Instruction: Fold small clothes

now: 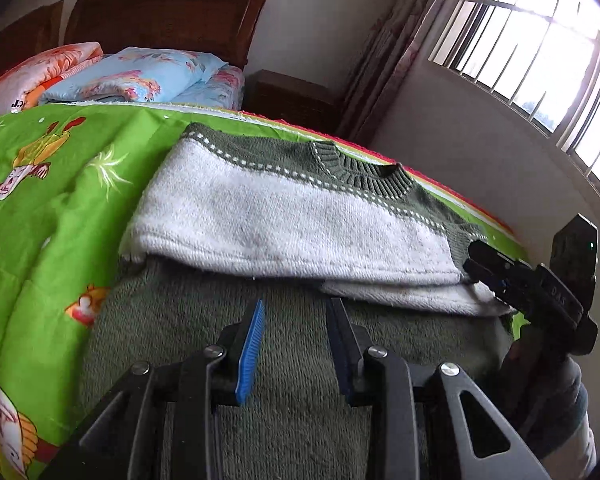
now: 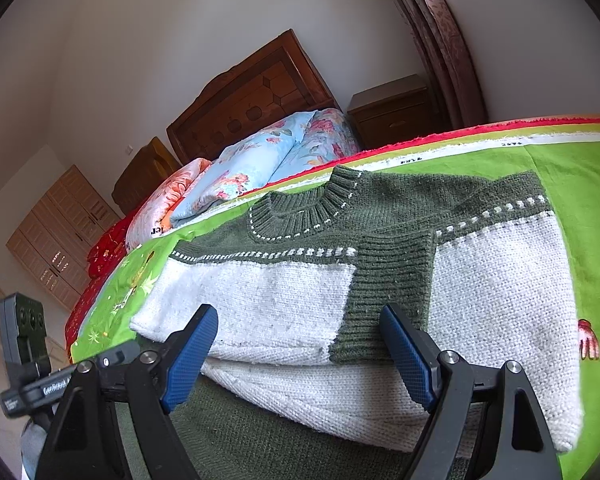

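Left gripper (image 1: 296,316): nearest item in the left wrist view. Fingers spread, blue pads (image 1: 252,354) apart, nothing between them; it hangs over the green lower part of the sweater. Its base is cut off by the bottom edge.

Right gripper (image 2: 300,332): fingers wide apart, released, blue pads (image 2: 190,354) either side of the sweater's near folded edge, not pressing it. In the left wrist view the same tool (image 1: 528,284) shows at the far right, its tips at the sweater's edge; whether they touch the knit cannot be made out there. The hand behind it is mostly hidden.

Sweater (image 2: 300,288): small knit, green and white, lying flat on the bed. Sleeves are folded in across the white chest band, a ribbed green cuff (image 2: 384,292) resting on top. The ribbed collar (image 2: 300,208) points toward the far side. The green hem portion runs under both grippers and out of frame.

Bedspread (image 1: 40,208): bright green with cartoon prints, under the sweater; a red edge strip (image 2: 440,134) runs along the far side.

Folded quilts (image 2: 260,168): pale blue floral and orange, stacked beyond the sweater, partly hiding each other.

Headboard (image 2: 252,96): dark wood, against the wall.

Nightstand (image 2: 396,114): dark wood, beside the headboard.

Curtain (image 1: 400,40) and barred window (image 1: 540,40): far right, window overexposed.

Wardrobe (image 2: 56,236): pale, distant, blurred.
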{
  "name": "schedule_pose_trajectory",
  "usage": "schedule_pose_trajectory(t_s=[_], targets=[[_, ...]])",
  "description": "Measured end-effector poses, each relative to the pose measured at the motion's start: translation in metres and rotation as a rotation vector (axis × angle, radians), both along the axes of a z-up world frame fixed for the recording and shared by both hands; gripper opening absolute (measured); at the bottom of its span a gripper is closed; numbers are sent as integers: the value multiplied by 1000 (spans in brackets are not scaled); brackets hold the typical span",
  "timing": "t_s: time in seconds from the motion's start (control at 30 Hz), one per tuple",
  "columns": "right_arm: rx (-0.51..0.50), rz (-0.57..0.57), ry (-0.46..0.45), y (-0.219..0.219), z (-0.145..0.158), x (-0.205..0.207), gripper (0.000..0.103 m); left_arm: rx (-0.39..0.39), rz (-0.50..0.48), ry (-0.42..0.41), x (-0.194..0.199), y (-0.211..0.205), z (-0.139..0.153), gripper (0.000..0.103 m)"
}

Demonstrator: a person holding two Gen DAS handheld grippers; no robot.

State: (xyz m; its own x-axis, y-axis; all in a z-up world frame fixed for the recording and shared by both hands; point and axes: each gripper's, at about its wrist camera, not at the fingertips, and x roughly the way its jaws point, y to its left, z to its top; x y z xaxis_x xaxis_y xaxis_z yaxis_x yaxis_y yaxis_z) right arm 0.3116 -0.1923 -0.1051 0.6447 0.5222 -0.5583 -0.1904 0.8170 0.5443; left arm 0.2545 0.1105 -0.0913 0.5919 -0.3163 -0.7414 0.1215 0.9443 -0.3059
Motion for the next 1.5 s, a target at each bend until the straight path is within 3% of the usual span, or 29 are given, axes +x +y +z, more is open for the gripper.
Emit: schedule_pose_trajectory(t_s=[0.13,0.27,0.4,0.63,0.7,0.8,0.97,1.07,1.2,1.5], targets=[[7,-11,46,-3,15,-25,103,39,-61,10,-32,-9,-3,33],[-75,47,-1,0,28,-87,103,29,-61,22,-60,6,-5,33],[-166,13,47,-22,11,-141,103,14,-27,30,-80,25,-10,33],[-161,-72,123,-54,-10,-200,103,18,-15,52,-98,36,-16,33],[-170,-50,130,-51,-7,-215,103,21,-17,45,-108,41,-11,33],[-257,7,67,-40,4,-245,103,49,-27,29,-131,52,-4,33],[-260,78,69,-31,3,-291,103,76,-73,31,-180,65,-6,33],[-262,103,96,-27,-4,-310,103,87,-66,26,-208,76,-9,33],[-300,180,51,-15,-1,-325,103,67,-42,12,-229,90,-12,33],[-248,242,114,6,-8,-323,103,15,-30,-5,-231,90,-13,33]])
